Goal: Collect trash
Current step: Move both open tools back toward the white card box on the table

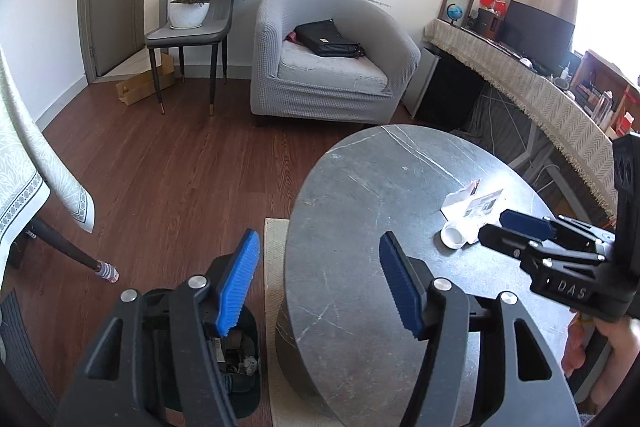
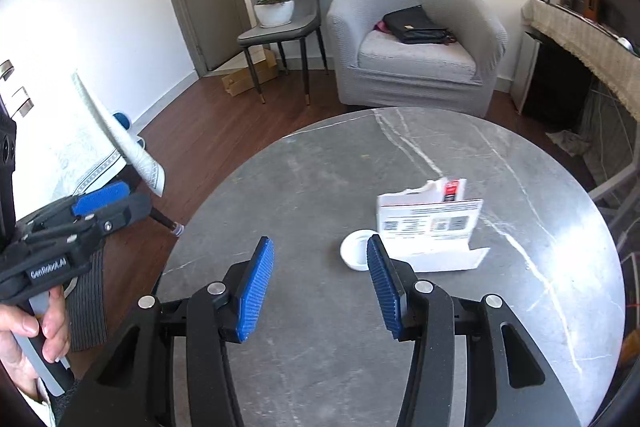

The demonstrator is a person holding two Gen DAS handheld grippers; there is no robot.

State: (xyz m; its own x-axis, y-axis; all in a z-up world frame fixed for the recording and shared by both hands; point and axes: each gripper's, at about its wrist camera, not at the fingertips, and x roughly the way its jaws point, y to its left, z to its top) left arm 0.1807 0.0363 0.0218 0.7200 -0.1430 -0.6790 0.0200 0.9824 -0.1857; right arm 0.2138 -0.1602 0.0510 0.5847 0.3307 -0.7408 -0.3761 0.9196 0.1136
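Note:
A torn white paper package with printed labels lies on the round grey marble table, with a small white round lid touching its left side. Both also show in the left wrist view: the package and the lid. My right gripper is open and empty above the table, just short of the lid. My left gripper is open and empty over the table's left edge. A dark trash bin with scraps inside stands on the floor below it.
A grey armchair with a black bag stands beyond the table. A chair with a potted plant stands by the door. A cloth-covered table is on the left, a long covered desk on the right.

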